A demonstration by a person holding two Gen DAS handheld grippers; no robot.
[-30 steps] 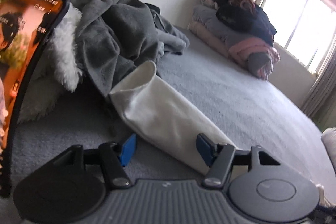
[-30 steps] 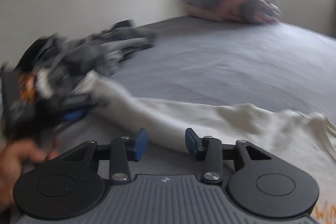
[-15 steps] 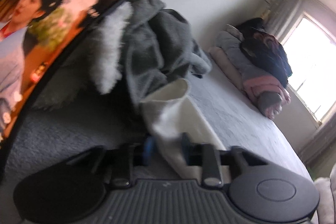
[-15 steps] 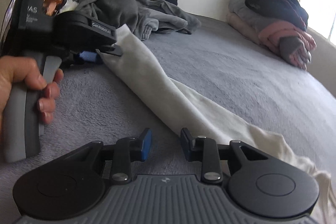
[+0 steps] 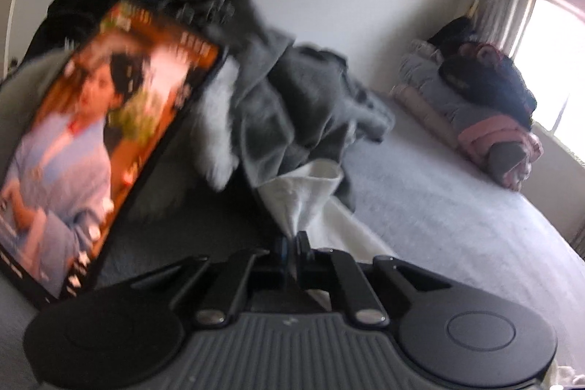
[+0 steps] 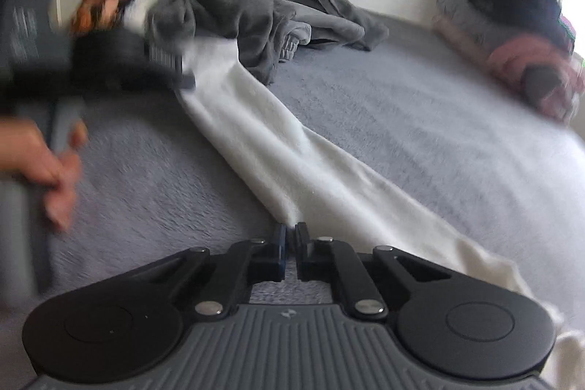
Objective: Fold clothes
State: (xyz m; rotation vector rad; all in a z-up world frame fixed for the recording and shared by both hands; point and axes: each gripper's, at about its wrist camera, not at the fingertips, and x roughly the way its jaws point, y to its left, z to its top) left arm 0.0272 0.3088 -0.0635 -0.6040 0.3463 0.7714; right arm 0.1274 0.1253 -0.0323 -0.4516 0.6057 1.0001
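Grey bedding covers the whole work surface, and a long white garment is laid across it as a narrow band; every place below is given against that garment.

Left of its far end, a propped screen showing a video is leaned against a heap of grey clothes, with a white fluffy item tucked between them. At the far end itself, the left gripper is seen with its jaws drawn together on a pinch of the cuff-like opening, the cloth being bunched into a peak between the blue pads. In the right wrist view that gripper is held by a hand, though blur hides the contact there. Nearer along the band, at its left edge, the right gripper has just been closed, and only a thin fold of the edge appears to be caught between the pads. Far to the right of the garment, by the window, a stack of folded clothes is kept.

Several risks can be judged. A shallow bite by the right gripper may be lost once the band is lifted or tensioned. Only one layer may be taken at the far end, so the fold would be skewed. The screen may be toppled if the heap is dragged.
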